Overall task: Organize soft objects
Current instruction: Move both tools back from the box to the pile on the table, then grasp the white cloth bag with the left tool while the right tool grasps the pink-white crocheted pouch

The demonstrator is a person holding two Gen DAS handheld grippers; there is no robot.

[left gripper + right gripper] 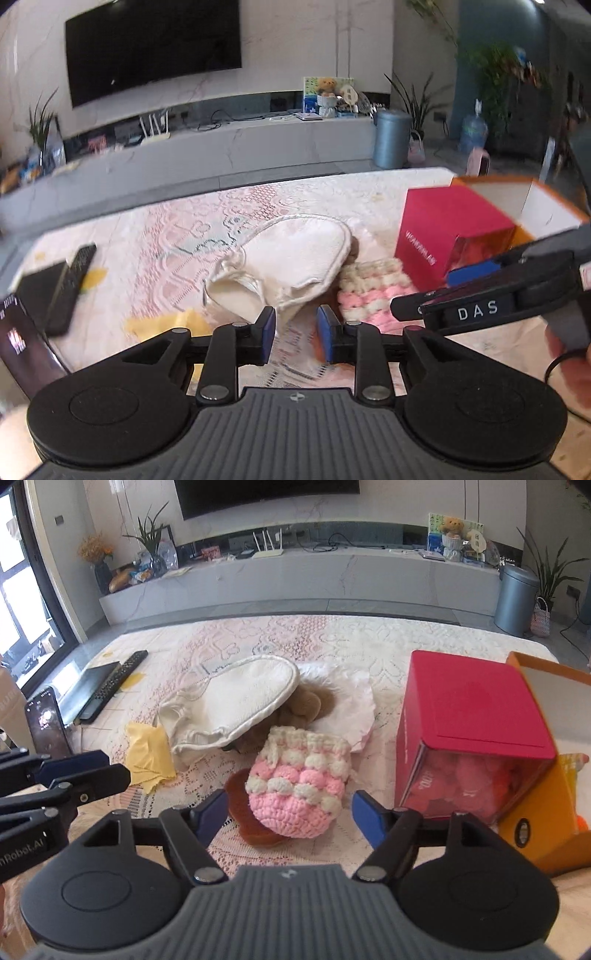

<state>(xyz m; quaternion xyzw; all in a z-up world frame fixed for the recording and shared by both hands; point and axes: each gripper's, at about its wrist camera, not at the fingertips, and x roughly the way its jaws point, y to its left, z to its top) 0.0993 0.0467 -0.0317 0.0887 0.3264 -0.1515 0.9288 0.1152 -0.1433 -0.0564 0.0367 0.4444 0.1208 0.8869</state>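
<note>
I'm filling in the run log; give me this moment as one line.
phase: approach | right gripper: open, around pink crochet pouch | left gripper: open, near white drawstring bag | nothing held

Crocheted pouch [301, 794] — pink with cream stripes; drawstring bag [236, 701] — cream; box [472, 734] — red; cloth [149, 757] — yellow.

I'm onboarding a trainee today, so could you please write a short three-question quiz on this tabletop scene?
1. True or false: the right gripper is shut on the pink-and-white crochet pouch.
2. Which lies nearest the remote control? A) red box B) dark tablet C) crochet pouch
3. Fill in: the yellow cloth lies to the ___ of the white drawstring bag in the right wrist view.

Key: 1 false, its jaws are open; the left gripper is open too. 2 B. 3 left.
</note>
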